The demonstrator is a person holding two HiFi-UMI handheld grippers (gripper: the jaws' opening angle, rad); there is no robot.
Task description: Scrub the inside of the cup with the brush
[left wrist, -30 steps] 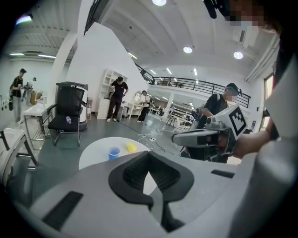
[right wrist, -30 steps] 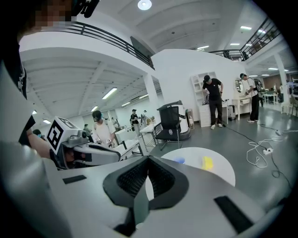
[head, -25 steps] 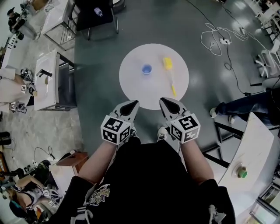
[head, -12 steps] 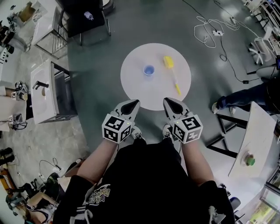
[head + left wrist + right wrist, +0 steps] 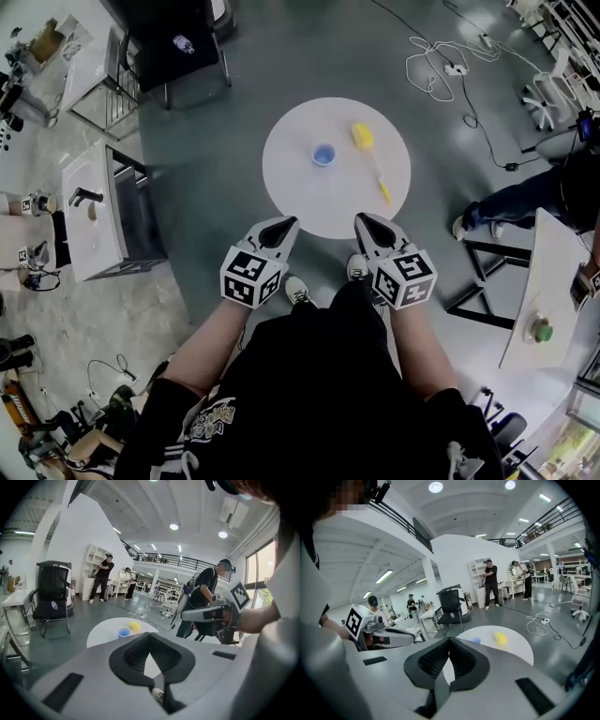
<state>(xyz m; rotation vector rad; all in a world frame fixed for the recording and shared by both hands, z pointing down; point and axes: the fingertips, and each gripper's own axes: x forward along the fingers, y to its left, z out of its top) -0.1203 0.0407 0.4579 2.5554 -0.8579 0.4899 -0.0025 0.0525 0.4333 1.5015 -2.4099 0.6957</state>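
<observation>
- Since a second ago the head view has swung round: the black chair [image 5: 178,42] and the white cable [image 5: 436,66] on the floor have slid toward the left of the picture, and the round white table [image 5: 309,202] now sits a little further right and lower
- The blue cup [image 5: 323,155] and the yellow brush [image 5: 363,138] have kept their places on the table, neither of them touched
- The cup stands upright near the middle of the table; the brush lies just to its right, apart from it, with its yellow head at the far side and its thin handle running back toward the person
- The left gripper [image 5: 284,225] hangs over the floor at the near edge of the table, well short of the cup; its jaws are closed tip to tip with nothing between them
- The right gripper [image 5: 364,222] is level with it at the near edge and points toward the brush handle; its jaws are closed too and hold nothing
- The two grippers are side by side with a gap between them, and the person's shoes [image 5: 296,289] show on the floor just below them
- A seated person's leg [image 5: 511,202] reaches in from the right, well clear of the table
</observation>
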